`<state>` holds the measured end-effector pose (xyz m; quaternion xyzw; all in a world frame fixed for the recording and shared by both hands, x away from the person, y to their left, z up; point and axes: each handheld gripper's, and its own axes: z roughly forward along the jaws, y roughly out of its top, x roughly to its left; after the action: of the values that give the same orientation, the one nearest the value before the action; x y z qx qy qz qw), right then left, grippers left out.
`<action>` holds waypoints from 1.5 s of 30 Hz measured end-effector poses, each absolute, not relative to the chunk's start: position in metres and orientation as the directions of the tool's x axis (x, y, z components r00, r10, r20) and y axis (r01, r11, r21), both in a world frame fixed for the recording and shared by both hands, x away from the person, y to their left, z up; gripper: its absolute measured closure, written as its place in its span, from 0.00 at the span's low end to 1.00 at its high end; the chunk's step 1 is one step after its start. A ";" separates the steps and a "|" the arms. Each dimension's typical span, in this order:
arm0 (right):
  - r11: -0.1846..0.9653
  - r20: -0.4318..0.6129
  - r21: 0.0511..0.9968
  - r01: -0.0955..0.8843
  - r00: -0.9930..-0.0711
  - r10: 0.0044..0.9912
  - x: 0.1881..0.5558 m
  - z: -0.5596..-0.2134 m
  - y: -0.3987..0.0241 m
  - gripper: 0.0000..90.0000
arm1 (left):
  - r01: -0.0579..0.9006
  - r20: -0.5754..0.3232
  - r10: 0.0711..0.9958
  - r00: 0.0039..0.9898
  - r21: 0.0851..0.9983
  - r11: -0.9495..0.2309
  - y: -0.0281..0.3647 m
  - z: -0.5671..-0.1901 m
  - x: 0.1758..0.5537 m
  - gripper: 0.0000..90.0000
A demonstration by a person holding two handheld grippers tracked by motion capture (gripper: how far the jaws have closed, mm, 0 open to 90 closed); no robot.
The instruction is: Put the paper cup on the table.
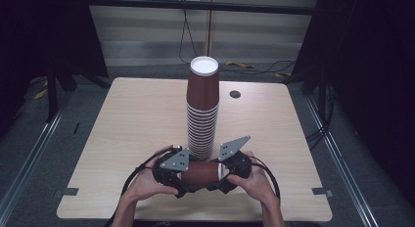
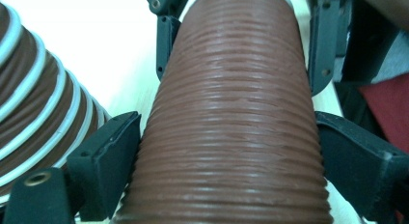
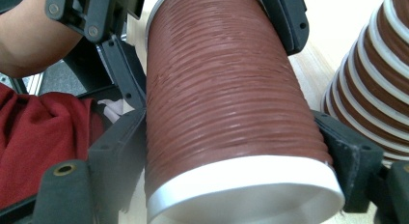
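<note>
Near the front edge of the table [image 1: 122,119], a brown ribbed paper cup [image 1: 201,172] lies on its side, held level between both tongs, just in front of the tall stack of cups [image 1: 201,109] at table centre. Left tongs [image 1: 182,174] grasp the cup's narrow base end; in the left gripper view the jaws press both flanks of the corrugated wall [image 2: 231,118]. Right tongs [image 1: 222,172] are clamped on the wide rim end, jaws tight to the sides just behind the white rolled lip [image 3: 241,180]. Cup looks light, thin-walled, easy to crush or oval out if squeezed hard; ribbed sleeve gives decent friction, so slip seems unlikely. Best hold is probably near the rim or the base, where the wall is stiffest, not mid-body. Could be more than one nested cup held here, hard to say. Cup's underside and the jaw contact are covered by hands and grey plates in the high view. Stack base is hidden behind the grippers.
</note>
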<state>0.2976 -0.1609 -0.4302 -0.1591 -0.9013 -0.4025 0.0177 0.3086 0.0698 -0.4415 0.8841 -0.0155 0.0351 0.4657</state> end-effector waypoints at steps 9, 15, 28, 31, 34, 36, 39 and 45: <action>0.633 0.150 0.707 0.314 -0.942 0.300 0.299 -0.435 -0.160 0.23 | 0.005 0.015 0.039 0.999 0.891 -0.454 0.082 -0.436 0.311 0.17; 0.621 0.165 0.709 0.335 -0.935 0.315 0.300 -0.437 -0.164 0.23 | 0.015 0.021 0.081 0.996 0.906 -0.422 0.089 -0.434 0.311 0.17; 0.511 0.225 0.751 0.417 -0.890 0.396 0.302 -0.447 -0.188 0.23 | 0.089 -0.035 0.170 0.985 0.942 -0.325 0.103 -0.442 0.312 0.17; 0.479 0.234 0.767 0.426 -0.882 0.409 0.302 -0.449 -0.193 0.23 | 0.094 -0.043 0.174 0.984 0.949 -0.300 0.106 -0.444 0.311 0.17; 0.441 0.248 0.788 0.428 -0.878 0.409 0.300 -0.453 -0.197 0.23 | 0.102 -0.051 0.180 0.982 0.953 -0.284 0.108 -0.446 0.309 0.17; 0.426 0.249 0.799 0.424 -0.879 0.408 0.299 -0.454 -0.198 0.23 | 0.102 -0.050 0.187 0.981 0.955 -0.280 0.109 -0.447 0.309 0.17; 0.407 0.254 0.812 0.418 -0.881 0.399 0.299 -0.455 -0.198 0.23 | 0.103 -0.053 0.190 0.980 0.959 -0.262 0.110 -0.449 0.308 0.17; 0.372 0.264 0.833 0.409 -0.886 0.382 0.298 -0.461 -0.199 0.23 | 0.117 -0.071 0.199 0.977 0.967 -0.228 0.116 -0.454 0.307 0.17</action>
<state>0.2977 -0.1994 -0.4612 -0.2386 -0.8283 -0.5068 0.0133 0.3067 0.1158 -0.4538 0.7830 0.1010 0.0336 0.6129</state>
